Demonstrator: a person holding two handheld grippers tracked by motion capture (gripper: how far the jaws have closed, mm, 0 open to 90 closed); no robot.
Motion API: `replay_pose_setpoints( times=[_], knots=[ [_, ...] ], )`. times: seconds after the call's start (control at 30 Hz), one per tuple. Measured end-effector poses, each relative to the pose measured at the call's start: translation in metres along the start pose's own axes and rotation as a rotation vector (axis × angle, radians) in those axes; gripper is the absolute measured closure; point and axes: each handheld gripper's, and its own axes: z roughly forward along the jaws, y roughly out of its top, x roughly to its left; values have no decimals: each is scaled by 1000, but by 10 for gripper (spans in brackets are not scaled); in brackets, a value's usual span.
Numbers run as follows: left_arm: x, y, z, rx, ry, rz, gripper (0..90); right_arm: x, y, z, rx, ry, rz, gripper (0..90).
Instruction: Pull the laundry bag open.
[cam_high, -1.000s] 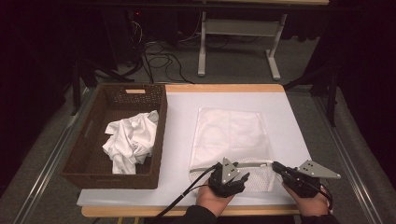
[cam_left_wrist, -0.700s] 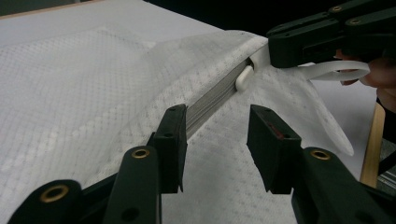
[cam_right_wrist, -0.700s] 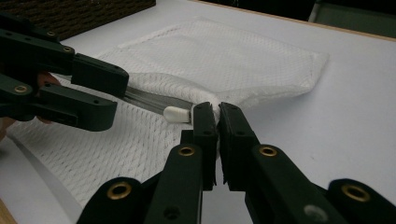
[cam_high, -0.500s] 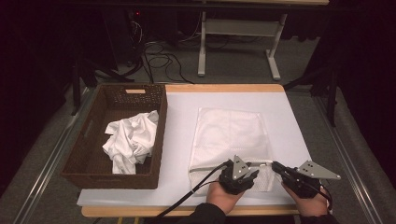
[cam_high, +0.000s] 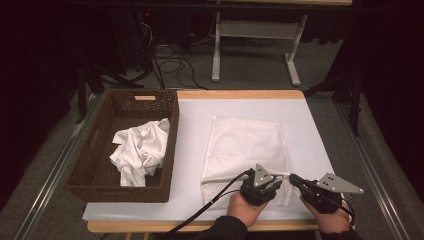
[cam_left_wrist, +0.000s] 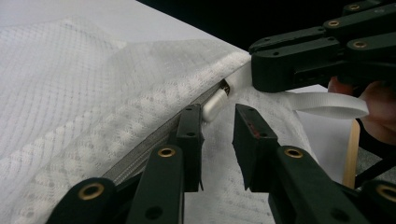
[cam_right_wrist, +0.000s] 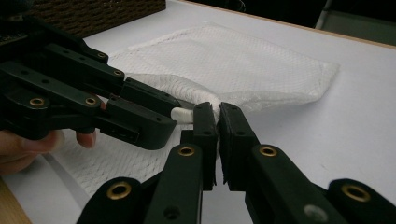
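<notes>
A white mesh zip bag (cam_high: 247, 145) lies flat on the white table cover. My right gripper (cam_right_wrist: 217, 114) is shut on the bag's near right corner, where the zipper ends and a white strap loop (cam_left_wrist: 327, 105) hangs. My left gripper (cam_left_wrist: 217, 123) sits just left of it, at the bag's near edge (cam_high: 272, 184). Its jaws have just been closing. The white zipper pull (cam_left_wrist: 214, 106) lies at their tips, against the left jaw, and the pads do not press on it. The grey zipper (cam_left_wrist: 154, 144) runs under the left jaw.
A dark wicker basket (cam_high: 90, 165) stands at the table's left with a crumpled white cloth (cam_high: 140, 150) in it. The wooden table edge (cam_high: 200, 227) runs close beneath both hands. A desk frame and cables sit on the floor beyond the table.
My left gripper has slid right along the bag's near edge toward the right gripper, and its jaws have narrowed. The right gripper has held still.
</notes>
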Motion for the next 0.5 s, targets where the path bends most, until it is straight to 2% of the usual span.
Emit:
replay_pose_setpoints(
  times=[0.17, 0.5],
  knots=[
    [-2, 1, 0, -4, 7, 20, 821, 3, 0, 0, 4, 1, -8, 873],
    [-7, 5, -1, -13, 26, 54, 858, 3, -1, 2, 14, -6, -12, 873]
  ],
)
